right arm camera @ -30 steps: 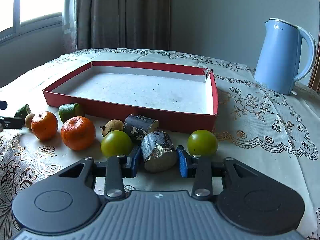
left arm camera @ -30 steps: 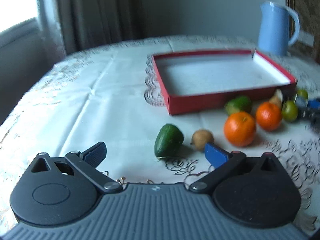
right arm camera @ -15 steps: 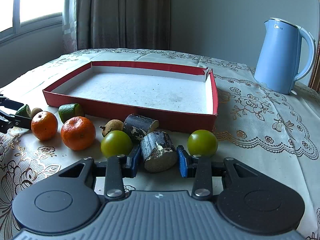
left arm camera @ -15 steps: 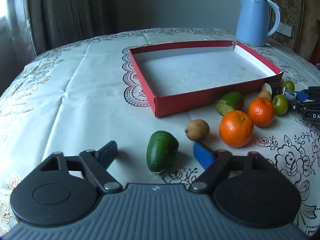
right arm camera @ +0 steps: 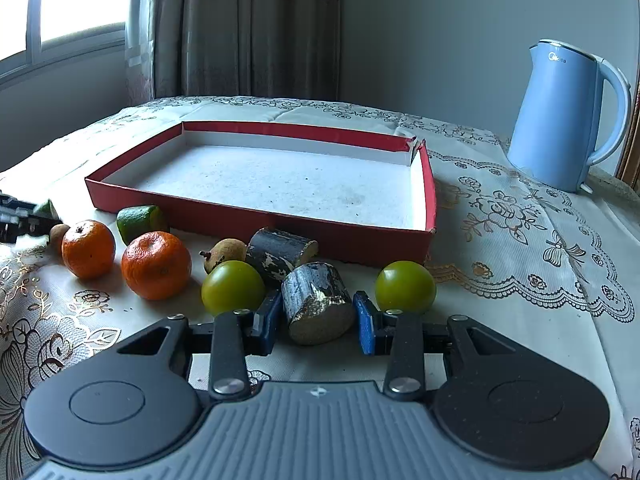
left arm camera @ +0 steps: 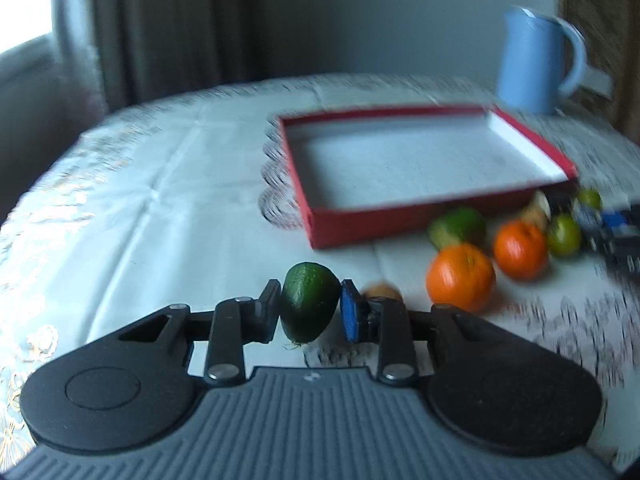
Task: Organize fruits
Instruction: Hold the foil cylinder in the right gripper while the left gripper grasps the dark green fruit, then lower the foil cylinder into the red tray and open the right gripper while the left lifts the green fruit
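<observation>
Left gripper (left arm camera: pixel 309 310) has its jaws closing in on a dark green avocado (left arm camera: pixel 309 306), pads basically on both sides of it already, fruit sitting upright-ish between them just above the tablecloth (left arm camera: pixel 168 216). That view is pretty blurry btw. Just behind the right pad there's a small brown fruit (left arm camera: pixel 382 292), partly hidden.

Right gripper (right arm camera: pixel 316 318) is clamped on a short dark chunk of sugarcane (right arm camera: pixel 318 306), cut end facing the cam, pads tight on both sides. A 2nd cane piece (right arm camera: pixel 280 256) lies right behind it, touching or nearly, can't tell.

Rest of the fruit is strung along the front wall of the red box (right arm camera: pixel 260 222), all outside it:
- two green round fruits, one (right arm camera: pixel 233 287) just left of the held cane, one (right arm camera: pixel 405 286) just right
- two oranges, bigger one (right arm camera: pixel 156 265) near the middle, smaller (right arm camera: pixel 89 248) further left
- a cut lime (right arm camera: pixel 138 222) right up against the box wall
- a brown pear-ish fruit (right arm camera: pixel 224 253) between the orange and the cane

Inside of the box is just the white floor. Blue kettle (right arm camera: pixel 568 114) stands well off to the right at the back of the table, curtain (right arm camera: pixel 248 28) and window (right arm camera: pixel 60 8) behind.
</observation>
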`<state>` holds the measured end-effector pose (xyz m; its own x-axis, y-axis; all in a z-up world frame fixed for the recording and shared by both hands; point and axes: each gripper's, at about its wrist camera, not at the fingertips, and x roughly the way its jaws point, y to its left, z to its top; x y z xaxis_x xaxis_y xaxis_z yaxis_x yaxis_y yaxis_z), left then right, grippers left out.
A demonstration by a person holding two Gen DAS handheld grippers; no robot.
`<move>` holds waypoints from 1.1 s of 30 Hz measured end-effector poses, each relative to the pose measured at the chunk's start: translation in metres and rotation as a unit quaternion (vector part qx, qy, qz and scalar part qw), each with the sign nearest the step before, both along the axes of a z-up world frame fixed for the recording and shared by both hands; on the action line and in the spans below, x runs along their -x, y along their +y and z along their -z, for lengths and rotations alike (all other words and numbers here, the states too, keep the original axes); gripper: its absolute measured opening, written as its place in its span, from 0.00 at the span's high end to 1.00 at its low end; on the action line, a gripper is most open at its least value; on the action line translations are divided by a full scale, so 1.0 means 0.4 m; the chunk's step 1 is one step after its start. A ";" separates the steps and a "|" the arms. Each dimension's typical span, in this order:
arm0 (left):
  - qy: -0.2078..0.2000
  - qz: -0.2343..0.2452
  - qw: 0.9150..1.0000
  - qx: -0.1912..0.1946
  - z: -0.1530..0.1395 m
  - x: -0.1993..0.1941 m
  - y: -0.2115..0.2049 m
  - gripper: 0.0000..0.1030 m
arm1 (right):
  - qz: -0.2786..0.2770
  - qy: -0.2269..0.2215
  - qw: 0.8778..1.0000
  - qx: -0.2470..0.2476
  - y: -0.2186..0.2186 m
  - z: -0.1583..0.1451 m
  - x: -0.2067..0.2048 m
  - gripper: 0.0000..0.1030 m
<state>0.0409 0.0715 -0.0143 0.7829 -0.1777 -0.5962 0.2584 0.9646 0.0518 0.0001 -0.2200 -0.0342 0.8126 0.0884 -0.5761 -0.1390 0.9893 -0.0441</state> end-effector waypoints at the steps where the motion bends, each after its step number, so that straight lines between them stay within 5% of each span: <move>1: -0.009 -0.012 1.000 0.009 -0.006 0.000 -0.002 0.72 | 0.000 0.000 1.000 0.001 0.000 0.000 0.000 0.63; 11: -0.005 -0.142 0.986 0.087 0.011 -0.065 0.063 0.72 | 0.018 -0.012 1.000 -0.002 -0.009 -0.008 0.025 0.64; 24: -0.012 -0.140 0.987 0.083 0.036 -0.054 0.069 0.72 | 0.034 -0.037 0.999 -0.008 -0.011 -0.095 -0.109 0.64; 33: -0.011 -0.137 0.985 0.102 0.036 -0.052 0.082 0.72 | 0.058 0.047 0.997 -0.012 -0.016 -0.064 -0.296 0.64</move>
